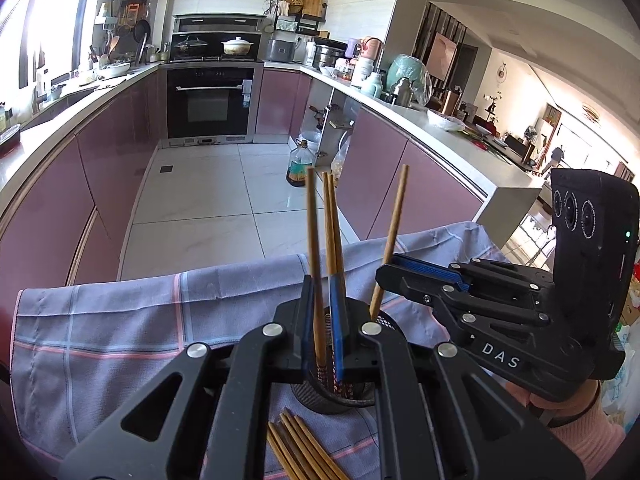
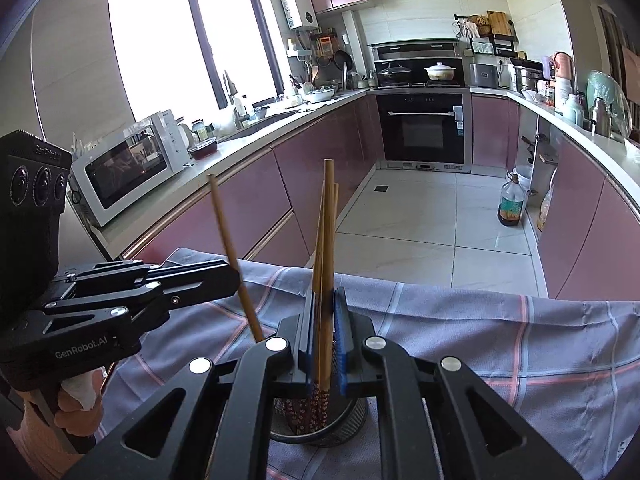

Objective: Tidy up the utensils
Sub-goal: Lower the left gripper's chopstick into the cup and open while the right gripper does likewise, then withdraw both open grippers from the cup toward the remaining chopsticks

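Observation:
A black mesh utensil cup (image 1: pixel 332 400) (image 2: pixel 320 428) stands on a blue-grey plaid cloth (image 1: pixel 120 320) (image 2: pixel 480 340). My left gripper (image 1: pixel 320 284) (image 2: pixel 236 276) is shut on one wooden chopstick (image 1: pixel 312 232) (image 2: pixel 226 232) whose lower end is in the cup. My right gripper (image 2: pixel 326 296) (image 1: pixel 384 276) is shut on another chopstick (image 2: pixel 329 220) (image 1: pixel 394 224), also upright with its patterned end in the cup. Two more chopsticks (image 1: pixel 332 216) stand in the cup between them. Several loose chopsticks (image 1: pixel 300 448) lie on the cloth in front of the cup.
The cloth's far edge drops to a tiled kitchen floor (image 1: pixel 224 192). Pink-fronted counters run along both sides. A microwave (image 2: pixel 128 168) sits close on the left counter, and an oil bottle (image 2: pixel 510 204) stands on the floor. A person's hand (image 1: pixel 560 404) holds the right gripper's handle.

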Available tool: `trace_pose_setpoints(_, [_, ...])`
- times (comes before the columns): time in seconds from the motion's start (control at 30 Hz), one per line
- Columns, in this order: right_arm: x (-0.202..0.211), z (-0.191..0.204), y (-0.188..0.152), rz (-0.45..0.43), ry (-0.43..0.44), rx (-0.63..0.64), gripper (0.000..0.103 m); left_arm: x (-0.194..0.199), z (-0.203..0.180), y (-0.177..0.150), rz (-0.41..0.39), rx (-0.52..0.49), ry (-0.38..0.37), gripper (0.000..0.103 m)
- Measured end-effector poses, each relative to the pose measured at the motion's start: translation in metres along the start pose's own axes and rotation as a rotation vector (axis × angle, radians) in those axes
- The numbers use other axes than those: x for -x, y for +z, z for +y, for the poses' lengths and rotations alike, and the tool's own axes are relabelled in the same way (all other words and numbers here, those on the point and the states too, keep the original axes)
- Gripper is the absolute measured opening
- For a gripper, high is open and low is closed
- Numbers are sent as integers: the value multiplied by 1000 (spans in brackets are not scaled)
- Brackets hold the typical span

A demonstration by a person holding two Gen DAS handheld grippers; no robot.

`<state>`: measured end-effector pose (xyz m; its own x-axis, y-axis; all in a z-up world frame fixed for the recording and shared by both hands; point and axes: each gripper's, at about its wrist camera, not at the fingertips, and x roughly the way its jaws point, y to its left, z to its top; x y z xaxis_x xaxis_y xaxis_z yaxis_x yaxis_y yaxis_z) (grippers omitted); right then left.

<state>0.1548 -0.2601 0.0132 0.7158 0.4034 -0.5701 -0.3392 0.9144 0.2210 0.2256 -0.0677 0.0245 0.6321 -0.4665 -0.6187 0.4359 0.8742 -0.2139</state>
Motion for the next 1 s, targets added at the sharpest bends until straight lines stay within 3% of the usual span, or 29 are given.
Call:
trace_pose_setpoints(0.33, [0,-3,-5,-4,7,-8,12,-5,13,-13,-6,39,7,7])
trace_pose_setpoints(0.77, [28,13,-27,-46,50,32,24,42,7,-44,-129,20,89,32])
trace_pose_setpoints(1.0, [52,35,-50,-57,119,91,28,67,9,-73,-147,10,132,42])
